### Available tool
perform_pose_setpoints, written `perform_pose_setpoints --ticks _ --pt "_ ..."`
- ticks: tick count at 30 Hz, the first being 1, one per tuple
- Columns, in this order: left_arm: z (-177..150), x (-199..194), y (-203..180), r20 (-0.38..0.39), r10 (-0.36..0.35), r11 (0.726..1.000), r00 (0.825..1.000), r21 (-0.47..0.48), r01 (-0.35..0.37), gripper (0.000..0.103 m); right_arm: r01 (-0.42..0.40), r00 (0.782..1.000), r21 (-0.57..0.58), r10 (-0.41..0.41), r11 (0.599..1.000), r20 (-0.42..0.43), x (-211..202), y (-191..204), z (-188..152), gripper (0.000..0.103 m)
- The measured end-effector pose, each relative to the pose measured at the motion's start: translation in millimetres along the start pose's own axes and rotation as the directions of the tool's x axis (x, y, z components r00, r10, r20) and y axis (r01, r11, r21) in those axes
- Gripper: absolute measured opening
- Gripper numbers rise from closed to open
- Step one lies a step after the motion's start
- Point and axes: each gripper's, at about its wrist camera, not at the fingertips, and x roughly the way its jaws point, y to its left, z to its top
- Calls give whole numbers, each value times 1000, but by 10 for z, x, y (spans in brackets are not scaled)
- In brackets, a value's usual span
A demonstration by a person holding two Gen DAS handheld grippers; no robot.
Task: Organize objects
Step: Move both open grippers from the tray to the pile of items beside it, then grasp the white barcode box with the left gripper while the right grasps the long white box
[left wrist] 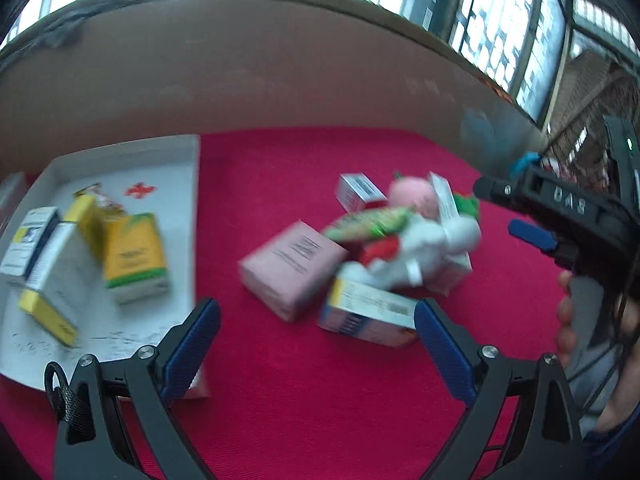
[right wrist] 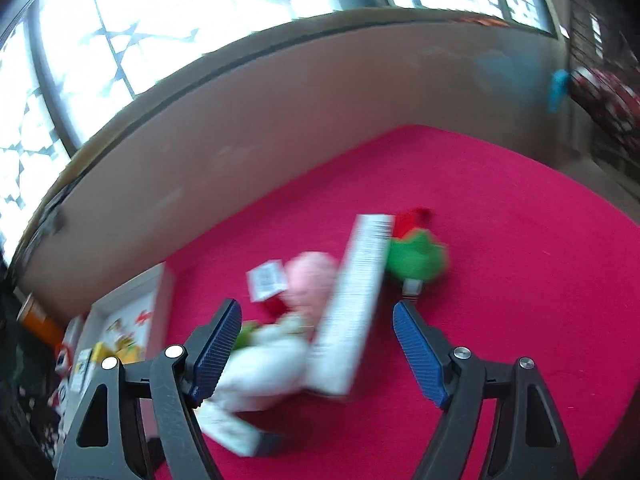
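Note:
A jumbled pile lies on the red cloth [left wrist: 304, 408]: a pink box [left wrist: 292, 268], a blue-and-white box [left wrist: 366, 312], a small white box [left wrist: 358, 192], a white plush toy [left wrist: 420, 248], a pink plush [left wrist: 414, 194] and a green plush [right wrist: 414, 258]. A white tray [left wrist: 182, 168] at the left holds several yellow and white boxes [left wrist: 134, 258]. My left gripper [left wrist: 318, 346] is open and empty, just short of the pile. My right gripper [right wrist: 318, 350] is open above the pile, around a long white box [right wrist: 352, 300] and the white plush [right wrist: 264, 368], gripping nothing.
A beige wall [left wrist: 240, 80] with windows above runs behind the cloth. The right gripper's body and the hand holding it [left wrist: 576, 240] stand at the right of the left wrist view. An orange item [right wrist: 38, 318] sits beyond the tray.

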Motion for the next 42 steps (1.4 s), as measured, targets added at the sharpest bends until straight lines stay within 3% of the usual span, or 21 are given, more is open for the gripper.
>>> perform_pose_setpoints --ticks 4,9,16,19,25,33,38,42 --pt "-78 183 -176 -59 -12 1000 998 10 12 97 31 999 52 -31 998 -18 45 -311 7 83" --pt "-47 375 -325 -97 -35 997 995 -67 28 97 29 998 94 -24 995 -49 144 -496 -16 83" --pt "9 714 -370 -154 80 984 985 -143 -103 97 19 998 105 -13 994 -57 128 -596 -53 83" --pt "-23 684 -323 -146 91 983 985 -145 -112 97 24 998 100 -18 995 -61 145 -633 -44 83" --pt "-148 536 -252 -141 98 987 985 -114 -115 97 32 994 42 -27 999 -105 237 -520 -73 83" --pt "-238 301 89 -124 74 970 990 -222 -101 97 12 989 71 -1 997 -148 456 -313 -13 83" --pt "-115 398 -45 -95 79 975 992 -201 -97 97 11 986 73 1 997 -166 607 -137 4 83" --pt "-93 574 -47 -130 101 968 986 -217 -128 97 34 986 43 -26 998 -167 713 -18 43 83"
